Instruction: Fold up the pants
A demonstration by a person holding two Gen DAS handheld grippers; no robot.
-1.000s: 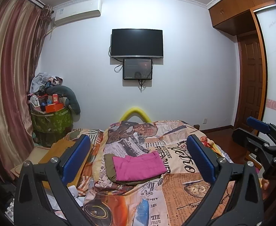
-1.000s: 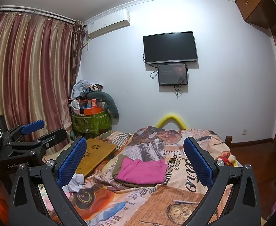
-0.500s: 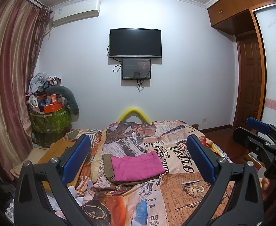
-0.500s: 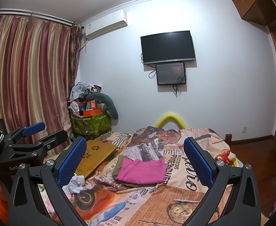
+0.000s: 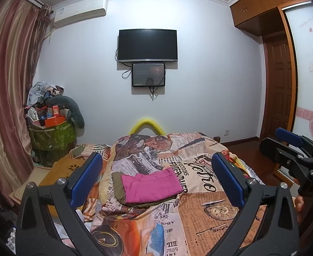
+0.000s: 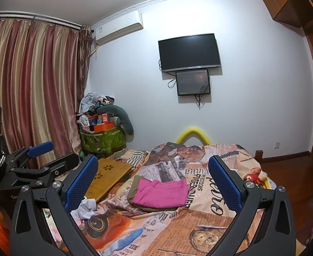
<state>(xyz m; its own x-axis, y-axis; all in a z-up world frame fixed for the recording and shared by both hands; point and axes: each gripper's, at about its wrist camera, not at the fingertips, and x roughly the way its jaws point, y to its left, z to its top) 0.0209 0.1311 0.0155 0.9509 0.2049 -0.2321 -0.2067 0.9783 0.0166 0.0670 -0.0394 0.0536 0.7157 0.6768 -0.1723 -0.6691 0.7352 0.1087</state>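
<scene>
Folded pink pants (image 5: 151, 184) lie on top of a folded olive garment (image 5: 117, 185) in the middle of the bed; they also show in the right wrist view (image 6: 161, 192). My left gripper (image 5: 157, 178) is open and empty, held well back above the bed's near end. My right gripper (image 6: 154, 181) is open and empty too, also held back from the pile. Each gripper shows at the edge of the other's view: the right one (image 5: 293, 147) and the left one (image 6: 38, 155).
The bed carries a newspaper-print cover (image 5: 199, 202). A wooden lap tray (image 6: 107, 175) and crumpled cloth (image 6: 85, 208) lie at the bed's left. A cluttered green bin (image 6: 102, 137) stands by the curtain. A yellow foam arch (image 5: 146, 124) marks the far end.
Both grippers have drifted slightly, shifting the views a little to the right. The pile of pants has not moved and both grippers stay open.
</scene>
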